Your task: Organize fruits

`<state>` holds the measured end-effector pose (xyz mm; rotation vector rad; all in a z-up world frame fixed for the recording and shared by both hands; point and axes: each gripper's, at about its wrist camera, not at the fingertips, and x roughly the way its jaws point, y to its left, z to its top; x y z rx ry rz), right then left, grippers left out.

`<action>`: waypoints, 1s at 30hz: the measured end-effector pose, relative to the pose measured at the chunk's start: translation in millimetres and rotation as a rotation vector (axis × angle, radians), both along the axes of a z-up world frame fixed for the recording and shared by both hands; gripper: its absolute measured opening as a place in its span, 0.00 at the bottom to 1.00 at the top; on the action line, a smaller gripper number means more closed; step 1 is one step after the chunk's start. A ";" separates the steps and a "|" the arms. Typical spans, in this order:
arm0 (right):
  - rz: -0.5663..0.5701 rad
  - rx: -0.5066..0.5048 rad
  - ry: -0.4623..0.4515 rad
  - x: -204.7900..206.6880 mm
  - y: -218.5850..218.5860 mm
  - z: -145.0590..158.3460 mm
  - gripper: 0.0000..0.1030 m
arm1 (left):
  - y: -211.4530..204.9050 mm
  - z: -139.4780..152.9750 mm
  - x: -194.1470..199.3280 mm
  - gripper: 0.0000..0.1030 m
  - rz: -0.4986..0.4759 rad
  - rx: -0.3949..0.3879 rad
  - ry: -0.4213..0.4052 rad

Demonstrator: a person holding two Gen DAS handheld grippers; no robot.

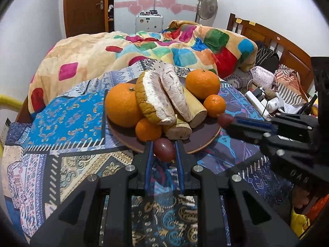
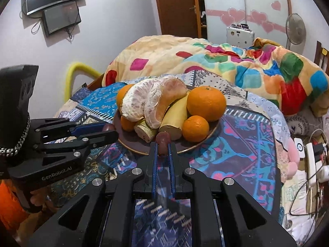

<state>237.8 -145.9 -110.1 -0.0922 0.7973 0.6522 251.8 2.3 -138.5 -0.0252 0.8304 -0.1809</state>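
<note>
A brown round plate (image 1: 202, 144) (image 2: 131, 145) lies on the patterned bedspread. It is piled with several oranges (image 1: 122, 105) (image 2: 206, 103), peeled pomelo segments (image 1: 156, 98) (image 2: 141, 100) and pale cut stalk pieces (image 1: 197, 111) (image 2: 174, 115). My left gripper (image 1: 164, 146) (image 2: 110, 129) is shut on a small dark red fruit (image 1: 164, 151) (image 2: 108, 126) at the plate's near rim. My right gripper (image 2: 162, 145) (image 1: 227, 122) is shut on a second dark red fruit (image 2: 163, 141) (image 1: 225, 120), also at the plate's edge, just right of the left one.
A colourful patchwork blanket (image 1: 185, 47) is heaped behind the plate. A white power strip with cables (image 1: 259, 103) (image 2: 310, 164) lies at the right near the wooden headboard (image 1: 287, 47). A fan (image 1: 206, 6) and a door (image 1: 86, 6) stand at the back.
</note>
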 end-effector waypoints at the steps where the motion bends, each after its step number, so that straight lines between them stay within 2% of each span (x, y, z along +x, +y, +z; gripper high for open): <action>1: 0.005 -0.002 0.005 2.0 2.0 -1.9 0.09 | -1.5 -1.1 2.3 0.20 -0.002 0.003 0.003; 18: 0.026 -0.036 0.029 13.9 13.0 -16.0 0.09 | -13.9 -6.8 15.3 0.20 -0.015 0.050 0.013; 22: 0.025 -0.041 0.030 13.1 11.9 -13.8 0.13 | -11.5 -6.2 14.5 0.26 -0.011 0.037 0.023; 30: 0.008 -0.026 -0.008 4.1 2.5 5.3 0.16 | -1.5 17.0 -6.7 0.28 0.020 0.028 -0.027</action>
